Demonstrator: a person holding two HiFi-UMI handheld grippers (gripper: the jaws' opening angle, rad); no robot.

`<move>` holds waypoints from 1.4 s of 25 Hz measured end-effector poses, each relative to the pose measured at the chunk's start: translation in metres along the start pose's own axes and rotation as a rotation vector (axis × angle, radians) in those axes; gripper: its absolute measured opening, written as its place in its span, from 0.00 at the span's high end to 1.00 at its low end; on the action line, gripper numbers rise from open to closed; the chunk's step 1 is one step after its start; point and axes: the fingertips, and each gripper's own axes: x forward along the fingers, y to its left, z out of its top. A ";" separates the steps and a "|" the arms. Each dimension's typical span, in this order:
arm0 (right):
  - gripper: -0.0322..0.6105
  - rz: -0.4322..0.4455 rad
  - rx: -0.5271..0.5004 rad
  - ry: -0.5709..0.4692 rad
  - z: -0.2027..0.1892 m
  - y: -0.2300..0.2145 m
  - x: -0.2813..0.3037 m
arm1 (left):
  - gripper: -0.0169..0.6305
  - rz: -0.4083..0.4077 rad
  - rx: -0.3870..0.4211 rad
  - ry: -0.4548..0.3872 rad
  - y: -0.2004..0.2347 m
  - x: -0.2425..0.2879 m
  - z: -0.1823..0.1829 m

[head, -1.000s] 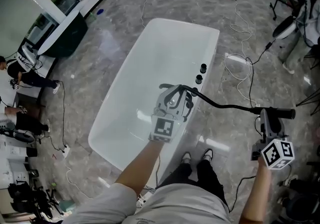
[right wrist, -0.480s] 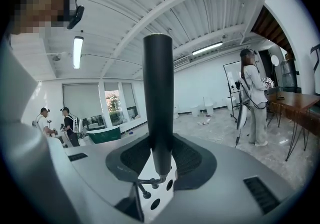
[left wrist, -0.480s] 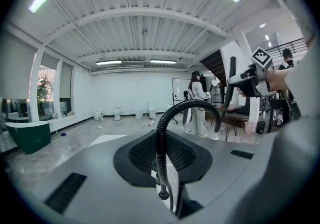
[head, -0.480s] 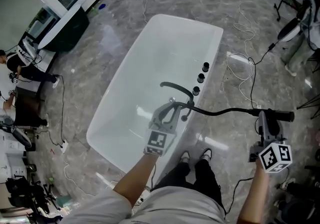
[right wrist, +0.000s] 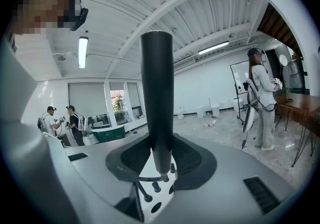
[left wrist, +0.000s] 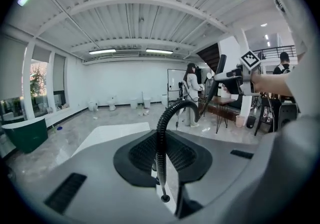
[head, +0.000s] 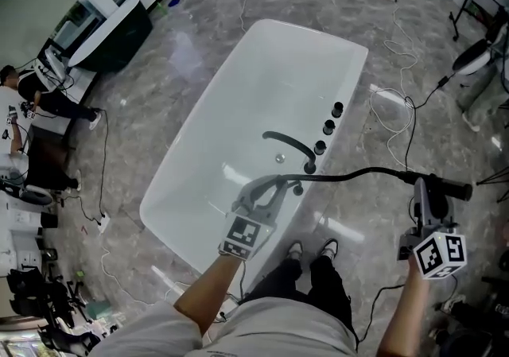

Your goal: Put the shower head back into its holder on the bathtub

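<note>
Grey marble floor (head: pixel 199 21) is spreading around the white bathtub (head: pixel 238 109), cables (head: pixel 395 101) trailing beside it. Over the rim, near the spout (head: pixel 288 143) and knobs (head: pixel 328 126), the left tool (head: pixel 277 183) is clamping the black hose (head: pixel 358 175); the right tool (head: pixel 429 188) is gripping the shower head (head: pixel 455 187) out over the floor.

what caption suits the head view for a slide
With the left gripper clamping the hose, the right gripper holds the shower head beside the white bathtub.
</note>
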 end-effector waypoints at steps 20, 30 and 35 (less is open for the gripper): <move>0.73 0.042 -0.060 0.033 -0.017 0.000 0.020 | 0.90 -0.005 -0.170 0.125 -0.006 0.074 -0.131; 0.73 0.130 -0.034 0.006 -0.018 0.006 0.031 | 0.90 0.014 -0.155 0.254 -0.011 0.134 -0.236; 0.73 0.180 0.003 -0.040 -0.009 0.006 0.038 | 0.90 0.010 -0.134 0.278 -0.016 0.157 -0.265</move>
